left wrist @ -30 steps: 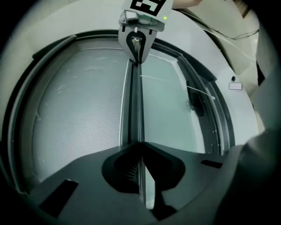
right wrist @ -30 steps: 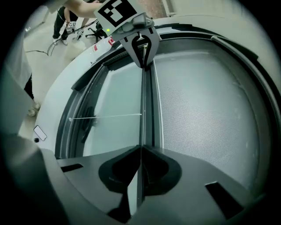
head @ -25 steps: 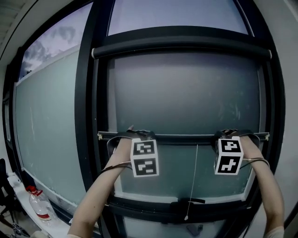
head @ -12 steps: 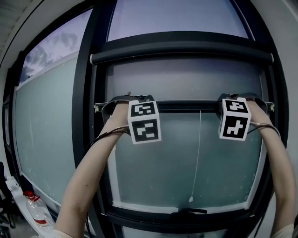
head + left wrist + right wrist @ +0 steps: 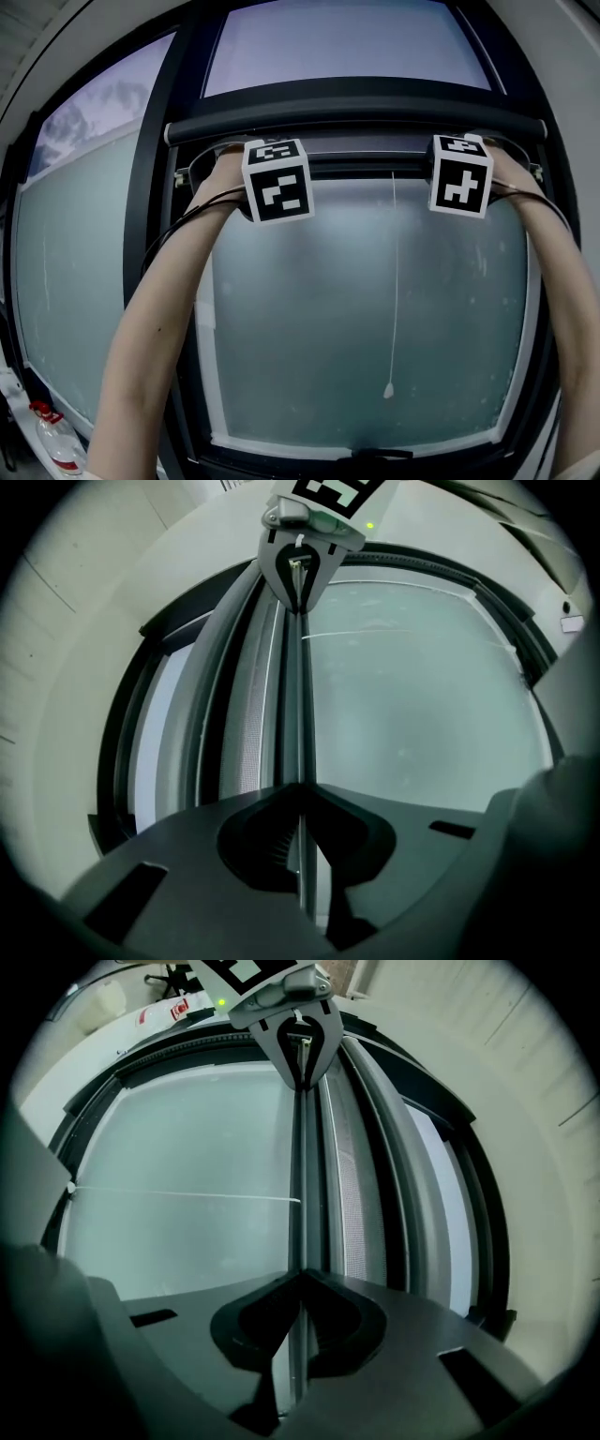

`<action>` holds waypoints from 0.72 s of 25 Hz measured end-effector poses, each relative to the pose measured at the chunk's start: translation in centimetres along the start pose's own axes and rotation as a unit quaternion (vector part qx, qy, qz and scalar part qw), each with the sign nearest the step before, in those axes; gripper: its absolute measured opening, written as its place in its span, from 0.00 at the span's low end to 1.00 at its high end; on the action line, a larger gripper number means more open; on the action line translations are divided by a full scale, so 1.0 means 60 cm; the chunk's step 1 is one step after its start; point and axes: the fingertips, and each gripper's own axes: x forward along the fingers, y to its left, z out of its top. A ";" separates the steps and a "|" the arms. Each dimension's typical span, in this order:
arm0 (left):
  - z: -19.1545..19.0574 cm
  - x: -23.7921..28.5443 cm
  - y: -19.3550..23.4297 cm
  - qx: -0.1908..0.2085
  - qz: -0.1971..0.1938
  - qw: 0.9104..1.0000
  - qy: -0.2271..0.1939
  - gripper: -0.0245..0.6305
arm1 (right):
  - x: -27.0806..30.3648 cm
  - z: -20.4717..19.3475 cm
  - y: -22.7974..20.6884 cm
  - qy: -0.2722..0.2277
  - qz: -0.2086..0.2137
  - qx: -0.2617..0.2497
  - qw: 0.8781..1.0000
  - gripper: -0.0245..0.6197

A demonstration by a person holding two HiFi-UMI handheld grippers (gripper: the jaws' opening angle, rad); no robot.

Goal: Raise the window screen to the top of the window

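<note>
The window screen's dark bottom bar (image 5: 366,166) sits high in the head view, just under the black roller housing (image 5: 356,117) at the window's top. My left gripper (image 5: 267,161) is shut on the bar's left part and my right gripper (image 5: 461,155) on its right part. In the left gripper view the bar (image 5: 298,705) runs out from the closed left gripper (image 5: 300,787), with a strip of grey mesh (image 5: 251,714) beside it. The right gripper view shows the same bar (image 5: 305,1176) pinched in the right gripper (image 5: 302,1274). A thin pull cord (image 5: 393,281) hangs from the bar.
Frosted glass (image 5: 375,328) fills the sash below the bar. A black window handle (image 5: 375,457) sits on the lower frame. A wide fixed pane (image 5: 75,253) lies to the left, and a plastic bottle with a red label (image 5: 54,442) stands at the lower left.
Both grippers have risen with the bar, from about mid-window height to just under the roller housing. The mesh has rolled up and more frosted glass shows.
</note>
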 end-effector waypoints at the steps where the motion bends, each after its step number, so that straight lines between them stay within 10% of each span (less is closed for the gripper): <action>1: 0.000 0.002 0.014 0.001 0.006 1.000 0.002 0.07 | 0.003 0.000 -0.014 0.001 -0.006 0.001 1.000 0.07; 18: -0.002 0.020 0.100 0.002 0.043 0.999 0.003 0.07 | 0.020 -0.003 -0.097 0.000 -0.031 -0.006 0.999 0.07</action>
